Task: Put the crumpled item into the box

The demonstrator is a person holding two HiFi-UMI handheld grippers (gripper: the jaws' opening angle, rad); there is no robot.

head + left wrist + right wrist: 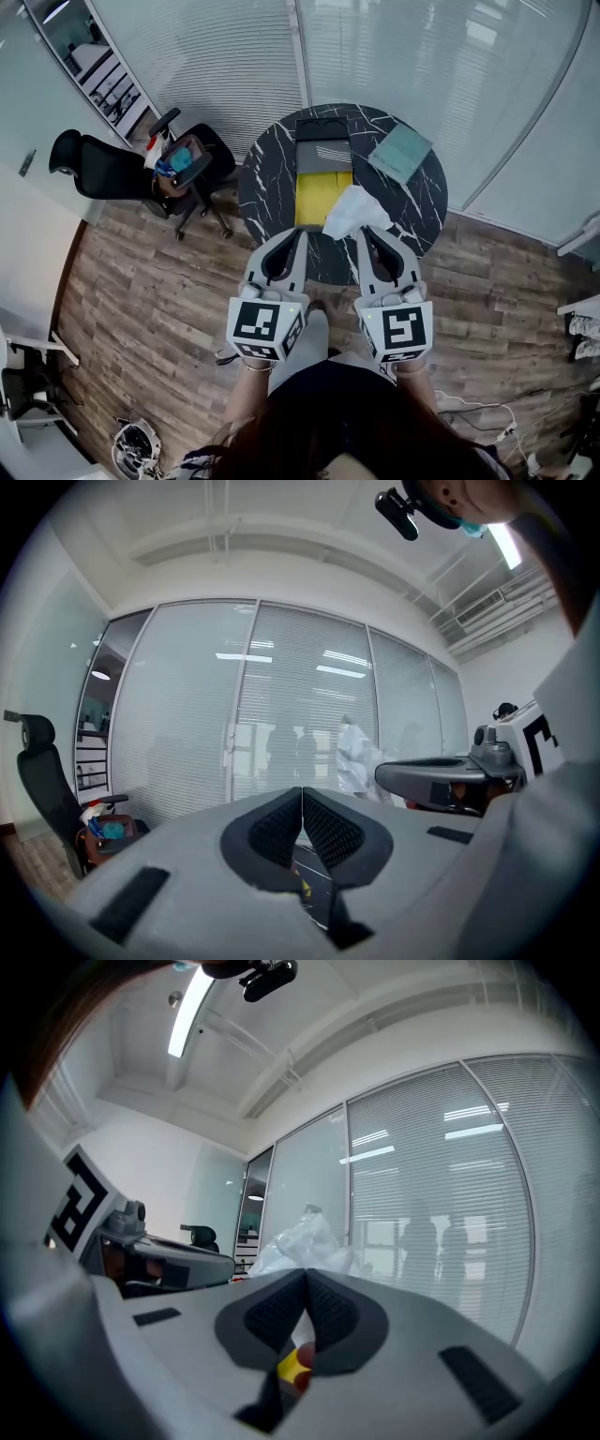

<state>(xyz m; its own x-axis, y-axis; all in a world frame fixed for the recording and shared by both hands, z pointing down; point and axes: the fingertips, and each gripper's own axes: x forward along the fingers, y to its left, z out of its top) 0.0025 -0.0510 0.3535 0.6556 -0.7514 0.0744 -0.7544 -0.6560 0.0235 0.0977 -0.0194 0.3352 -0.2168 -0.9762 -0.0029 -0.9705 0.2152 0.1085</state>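
The box (323,180) stood mid-worktop (266,186); the crumpled item (354,212) was at its near right corner; a chair (111,171) stood left.

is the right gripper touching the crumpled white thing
Touching. The right gripper view shows the right gripper shut on the crumpled item, which bulges past its tips.

We read no text, numbers or brands anywhere; the left cube (265,328) and right cube (398,333) show only black-and-white square patterns.

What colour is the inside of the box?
Yellow. The box shows best in the head view.
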